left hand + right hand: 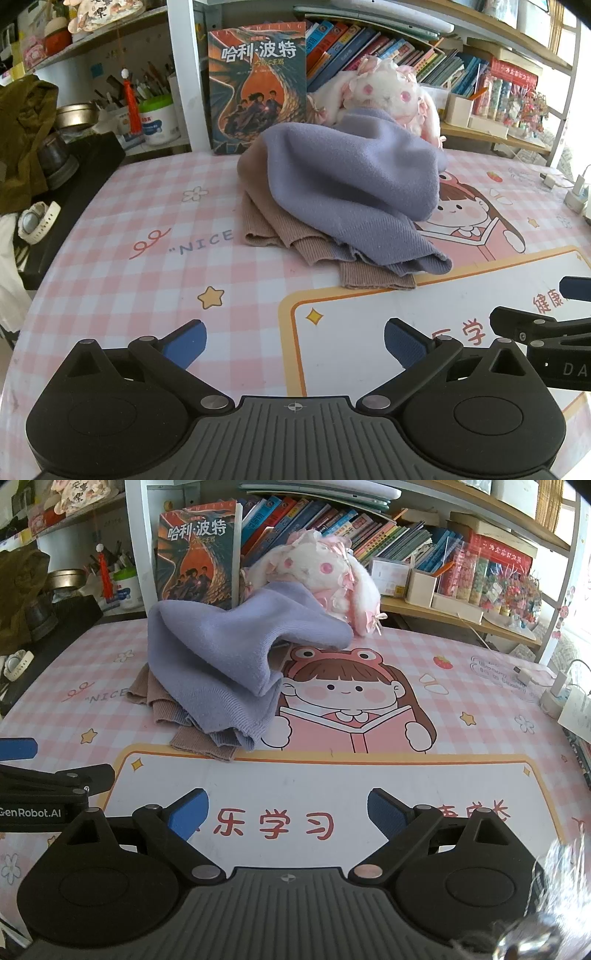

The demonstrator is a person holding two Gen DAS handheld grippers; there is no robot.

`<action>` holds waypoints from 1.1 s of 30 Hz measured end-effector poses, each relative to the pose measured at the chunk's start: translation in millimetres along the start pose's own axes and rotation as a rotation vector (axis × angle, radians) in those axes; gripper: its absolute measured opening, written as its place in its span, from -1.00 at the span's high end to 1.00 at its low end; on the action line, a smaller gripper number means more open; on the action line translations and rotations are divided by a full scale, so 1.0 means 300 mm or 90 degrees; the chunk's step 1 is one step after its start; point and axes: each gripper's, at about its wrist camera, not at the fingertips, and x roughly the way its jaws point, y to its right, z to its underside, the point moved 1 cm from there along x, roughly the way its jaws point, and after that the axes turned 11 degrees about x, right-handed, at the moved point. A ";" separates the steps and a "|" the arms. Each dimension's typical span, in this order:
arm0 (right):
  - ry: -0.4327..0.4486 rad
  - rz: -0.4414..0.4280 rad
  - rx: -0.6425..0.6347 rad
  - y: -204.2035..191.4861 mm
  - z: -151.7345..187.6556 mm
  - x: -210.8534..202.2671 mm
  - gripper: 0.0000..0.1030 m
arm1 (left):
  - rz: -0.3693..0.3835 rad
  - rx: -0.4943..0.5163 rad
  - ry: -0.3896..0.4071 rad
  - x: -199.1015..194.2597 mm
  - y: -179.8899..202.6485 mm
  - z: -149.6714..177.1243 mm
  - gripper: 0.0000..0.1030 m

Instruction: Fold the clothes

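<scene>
The purple garment [351, 184] lies heaped on a beige one [306, 236] toward the table's [147, 258] far edge. The left gripper [295, 343] and right gripper [286, 812] hover near the front edge, both spread wide, holding nothing.

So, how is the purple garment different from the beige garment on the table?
The purple garment lies on top, heaped high and reaching back to the plush rabbit; the beige garment lies underneath, mostly covered, flatter against the table mat. More of the purple one shows; of the beige one only the edges show at the left and front. Both are crumpled, ribbed knits, unfolded, and neither open gripper, left or right, touches them.
</scene>
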 end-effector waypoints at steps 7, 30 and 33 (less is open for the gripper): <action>0.003 0.002 -0.001 -0.002 0.001 0.000 -0.82 | -0.002 0.000 0.001 0.003 -0.001 -0.004 -1.00; 0.002 0.002 -0.011 -0.015 -0.017 0.018 -0.82 | 0.001 -0.004 -0.003 0.025 -0.014 -0.010 -1.00; 0.001 0.000 -0.013 -0.016 -0.017 0.022 -0.82 | 0.005 -0.003 -0.003 0.025 -0.012 -0.011 -1.00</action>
